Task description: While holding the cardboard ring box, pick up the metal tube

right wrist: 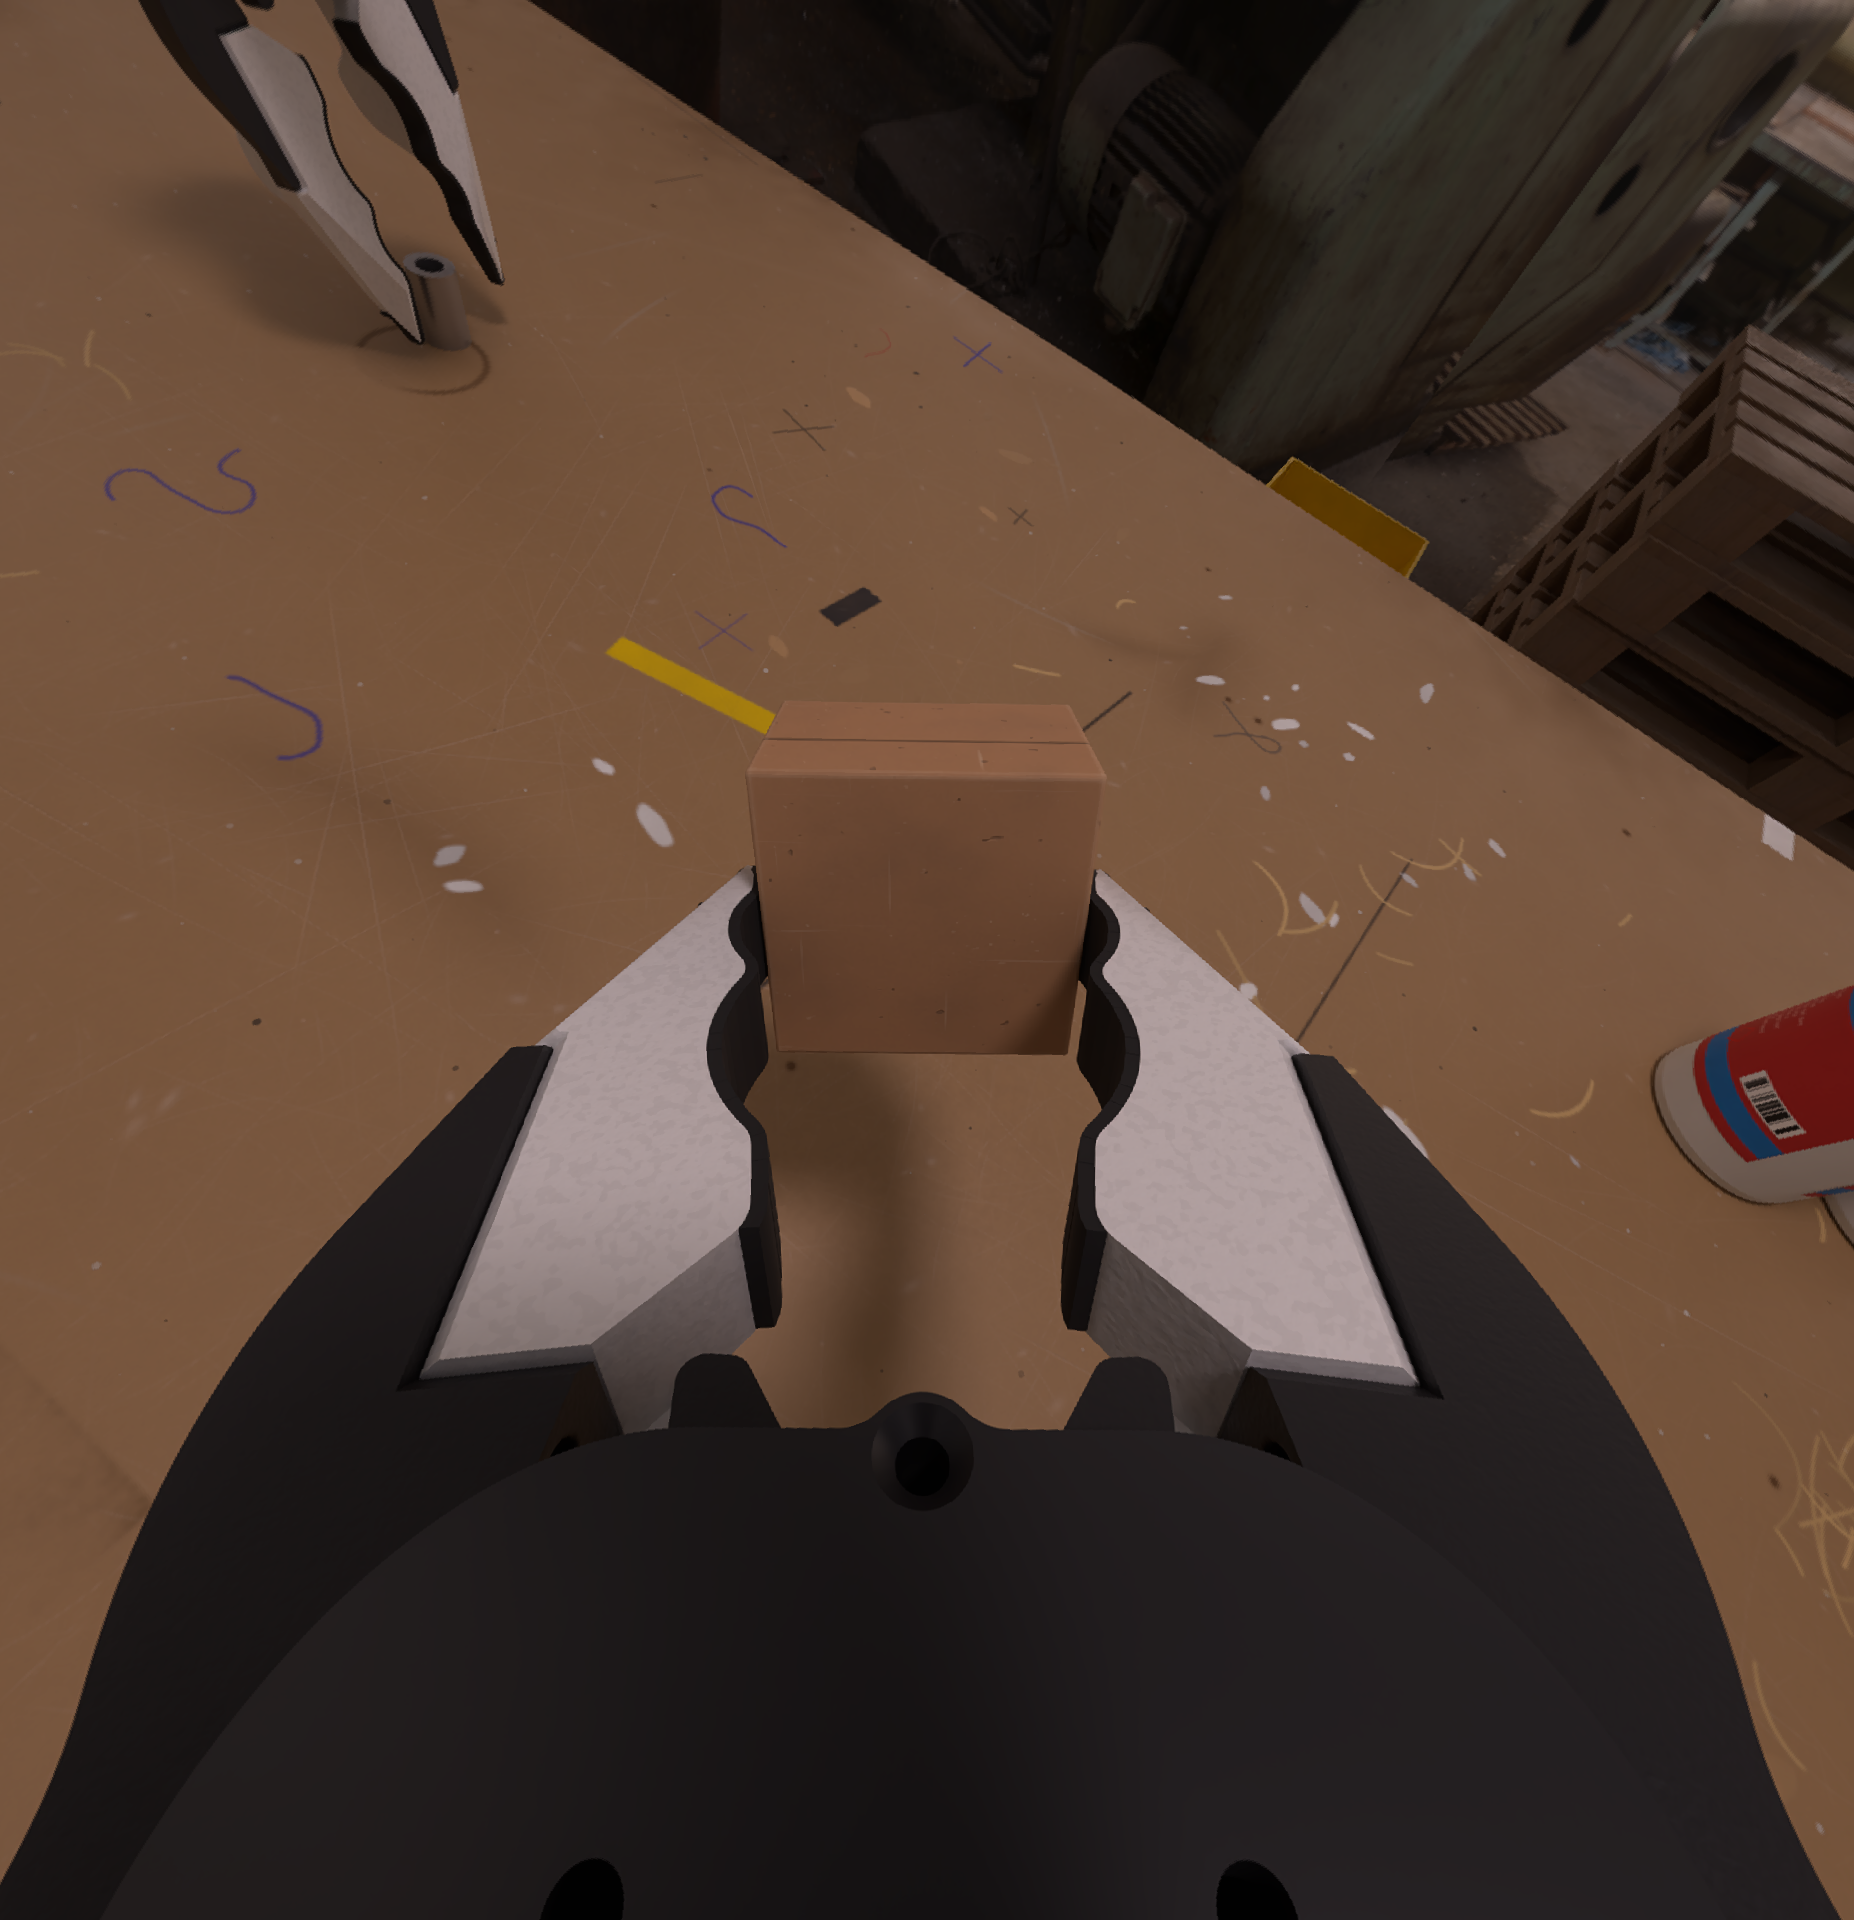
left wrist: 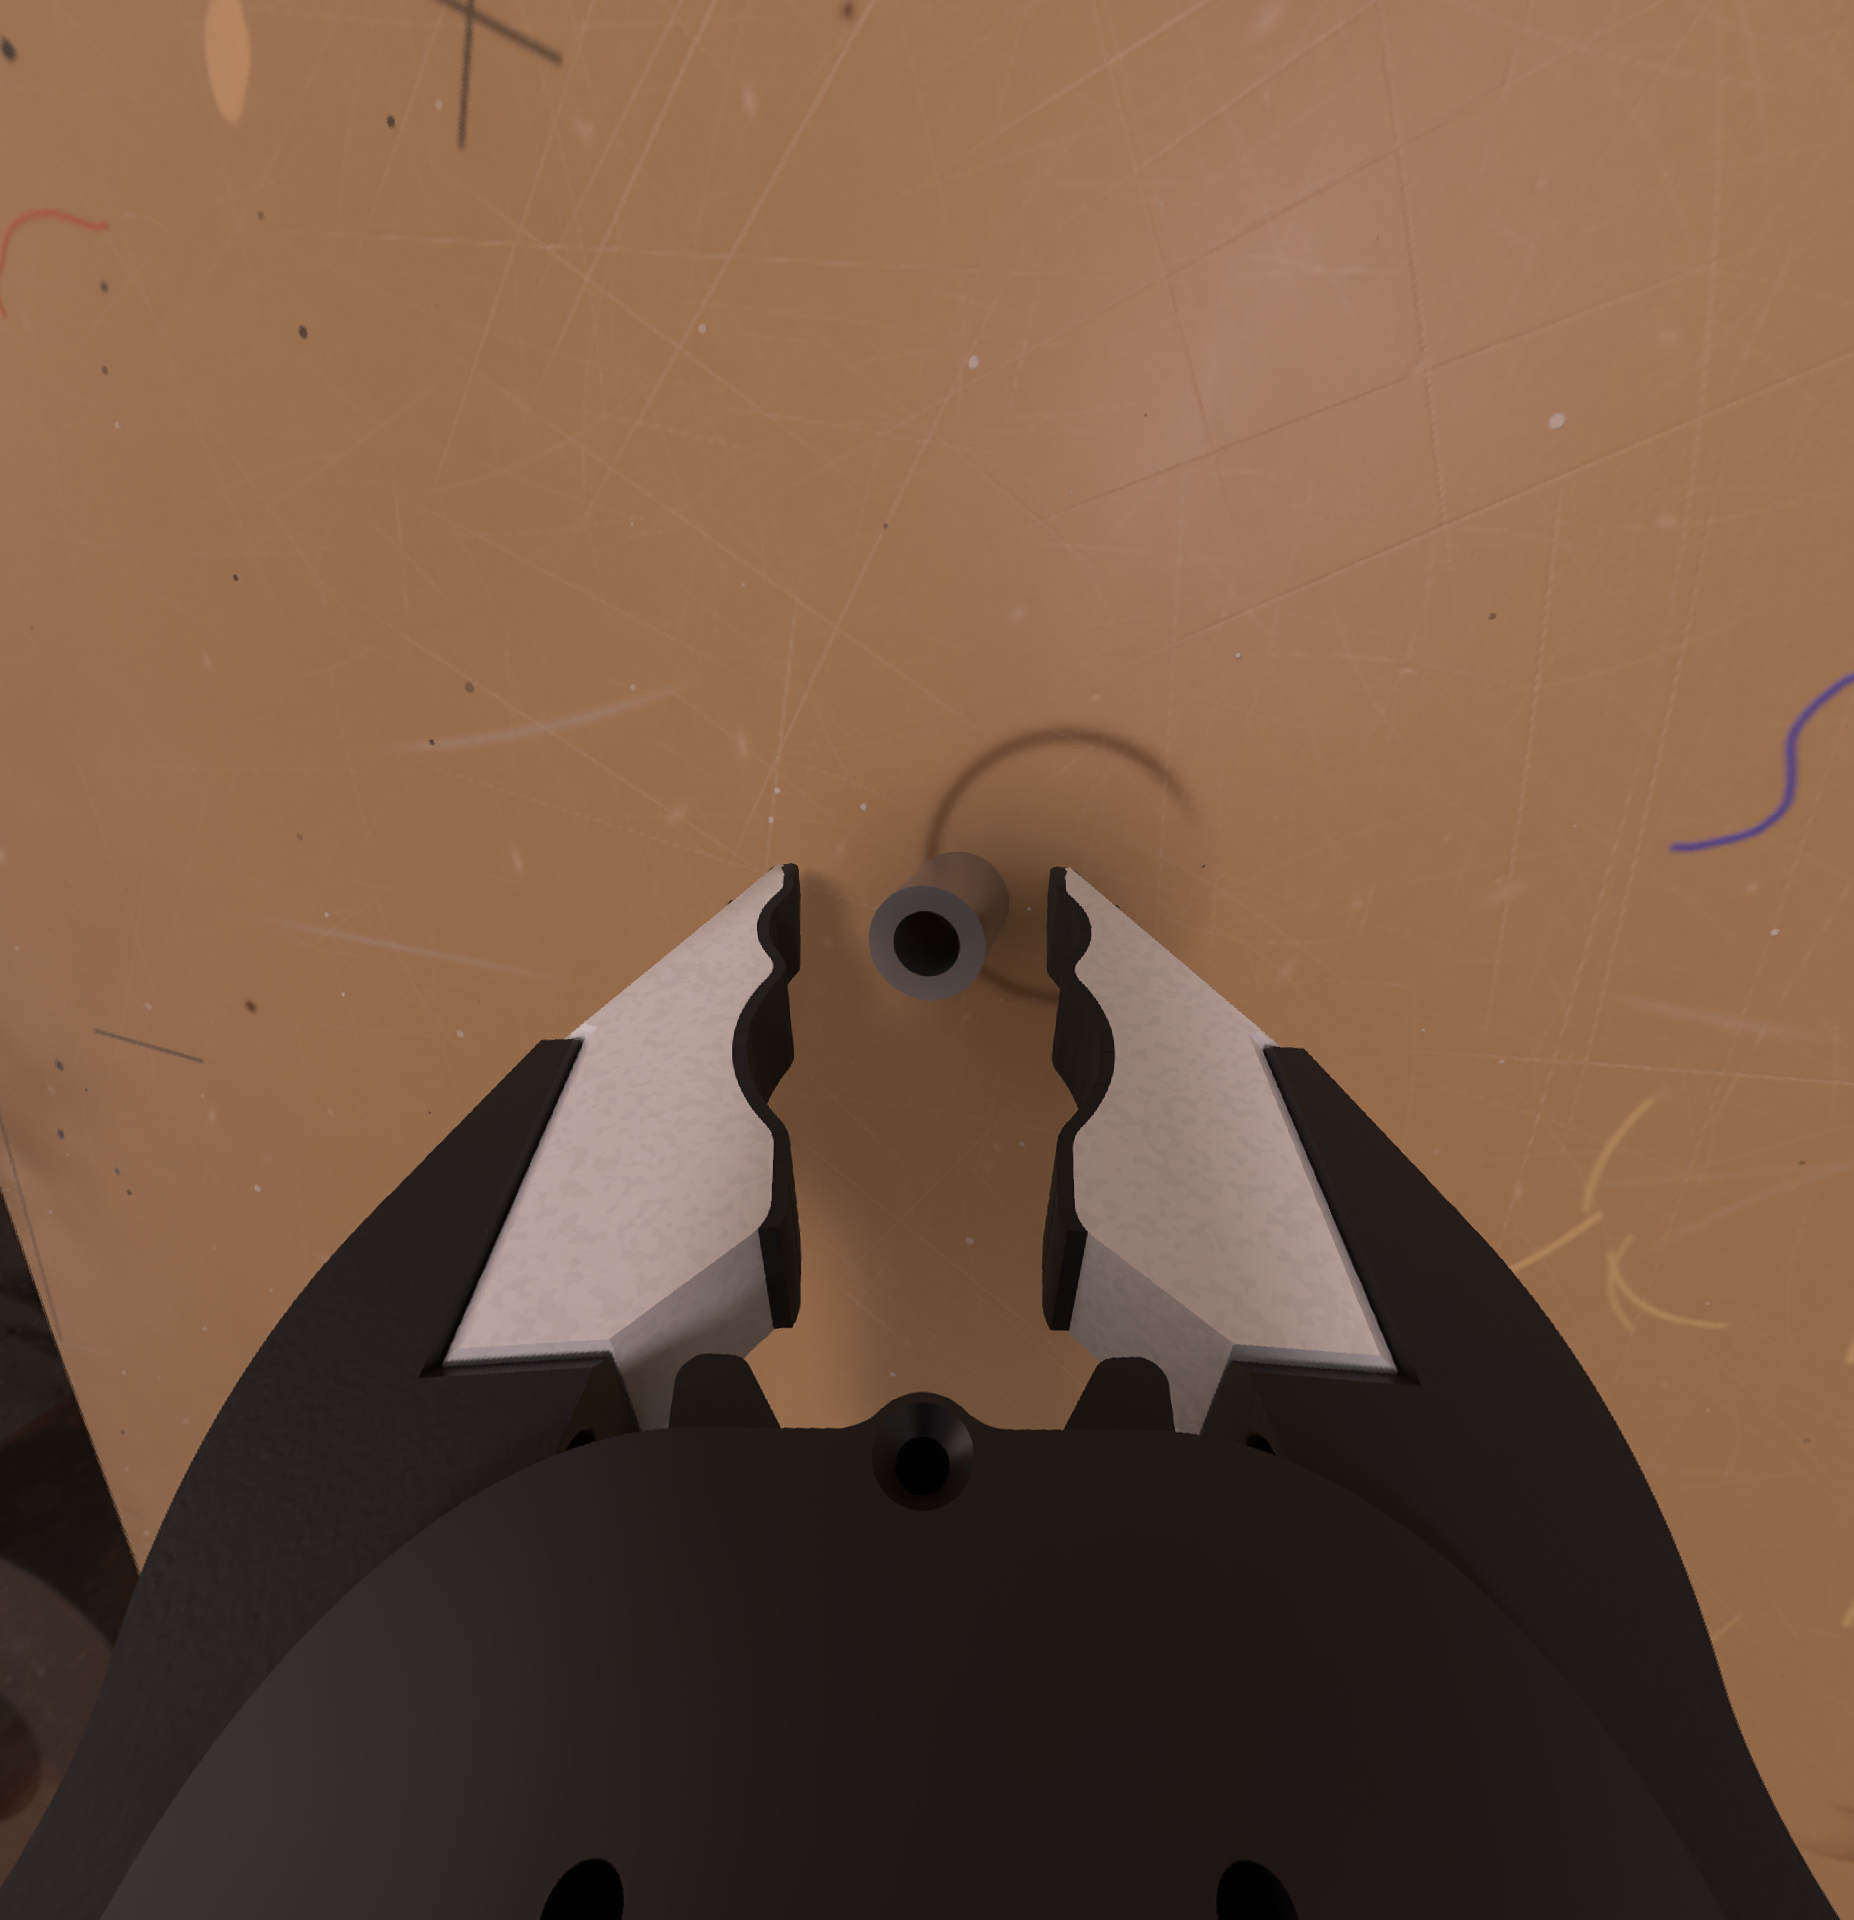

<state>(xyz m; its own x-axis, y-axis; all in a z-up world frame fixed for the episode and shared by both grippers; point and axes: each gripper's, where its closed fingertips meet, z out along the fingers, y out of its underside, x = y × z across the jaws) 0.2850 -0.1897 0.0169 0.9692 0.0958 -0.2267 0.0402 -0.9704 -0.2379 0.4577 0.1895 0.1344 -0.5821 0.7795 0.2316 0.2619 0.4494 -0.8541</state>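
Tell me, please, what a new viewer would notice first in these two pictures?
First, the box, centre of the right wrist view, clamped between the right gripper jaws above the table. Next, the small upright tube standing on the table, between the open jaws of the left gripper without touching them. A red and blue container lies at the right edge of the right wrist view.

No words could be read. A red and blue container (right wrist: 1796, 1091) lay at about 4 o'clock on the table (right wrist: 383, 935), with a barcode label too small to read.
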